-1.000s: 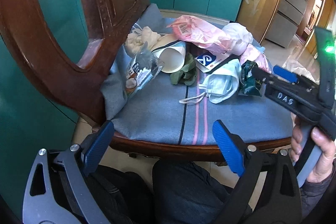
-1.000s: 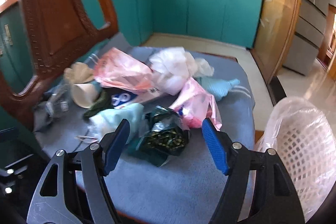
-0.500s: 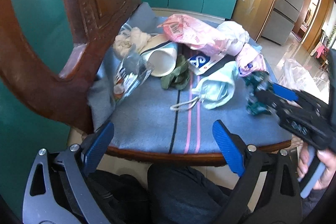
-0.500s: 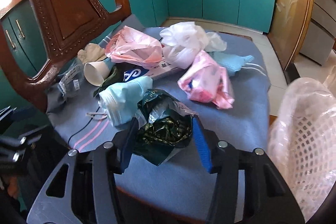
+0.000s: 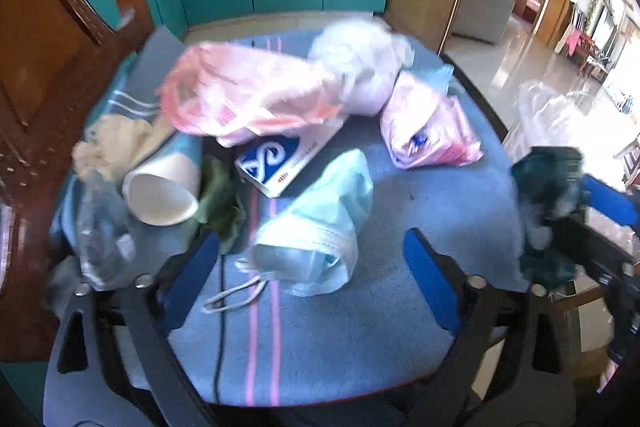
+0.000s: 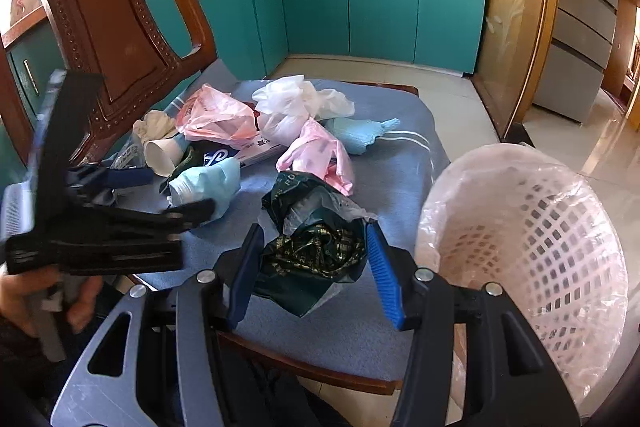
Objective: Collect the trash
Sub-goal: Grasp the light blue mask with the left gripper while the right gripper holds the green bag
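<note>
Trash lies on a blue cloth-covered chair seat (image 5: pixel 400 195). My right gripper (image 6: pixel 312 263) is shut on a dark green foil wrapper (image 6: pixel 316 247) and holds it above the seat's front edge; the wrapper also shows in the left wrist view (image 5: pixel 548 183). My left gripper (image 5: pixel 312 279) is open and empty, its fingers astride a light blue face mask (image 5: pixel 320 223). A paper cup (image 5: pixel 164 187), a pink plastic bag (image 5: pixel 248 95), a white bag (image 5: pixel 360 55), a blue-and-white packet (image 5: pixel 276 159) and a pink wrapper (image 5: pixel 428 131) lie behind.
A white mesh bin with a clear liner (image 6: pixel 528 239) stands to the right of the chair. The wooden chair back (image 6: pixel 108 11) rises at the left. Teal kitchen cabinets (image 6: pixel 360 7) line the far wall.
My right gripper closed on the green wrapper and lifted it toward the bin side. My left gripper moved forward over the seat to the face mask.
</note>
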Demonstrator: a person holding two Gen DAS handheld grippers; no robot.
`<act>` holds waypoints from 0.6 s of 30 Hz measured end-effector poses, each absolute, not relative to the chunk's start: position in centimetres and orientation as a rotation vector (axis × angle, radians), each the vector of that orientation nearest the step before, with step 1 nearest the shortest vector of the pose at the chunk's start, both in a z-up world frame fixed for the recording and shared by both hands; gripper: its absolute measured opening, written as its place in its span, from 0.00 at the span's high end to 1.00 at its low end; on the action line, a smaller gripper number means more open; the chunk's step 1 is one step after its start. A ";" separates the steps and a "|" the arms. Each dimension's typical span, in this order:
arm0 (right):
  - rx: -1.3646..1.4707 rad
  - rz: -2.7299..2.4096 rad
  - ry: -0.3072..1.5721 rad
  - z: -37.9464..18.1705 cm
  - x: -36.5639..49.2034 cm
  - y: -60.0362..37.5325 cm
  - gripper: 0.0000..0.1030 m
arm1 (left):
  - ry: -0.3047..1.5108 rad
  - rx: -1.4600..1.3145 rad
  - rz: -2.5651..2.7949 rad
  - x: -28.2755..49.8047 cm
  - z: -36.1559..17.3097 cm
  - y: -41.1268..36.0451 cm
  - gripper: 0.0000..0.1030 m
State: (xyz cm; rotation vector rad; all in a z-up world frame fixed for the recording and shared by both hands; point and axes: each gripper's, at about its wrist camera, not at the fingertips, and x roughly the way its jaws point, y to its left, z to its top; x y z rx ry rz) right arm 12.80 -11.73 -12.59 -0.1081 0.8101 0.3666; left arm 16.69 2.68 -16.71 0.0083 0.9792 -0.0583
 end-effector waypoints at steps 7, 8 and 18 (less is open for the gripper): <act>-0.103 0.363 0.808 -12.8 12.5 -11.7 0.49 | 0.987 0.009 -0.062 16.0 -16.8 2.3 0.64; -0.106 0.364 0.807 -12.8 12.5 -11.6 0.49 | 0.975 0.010 -0.057 15.6 -16.4 2.4 0.65; -0.117 0.367 0.781 -12.1 11.6 -11.3 0.49 | 0.834 0.033 -0.006 11.8 -12.0 2.3 0.65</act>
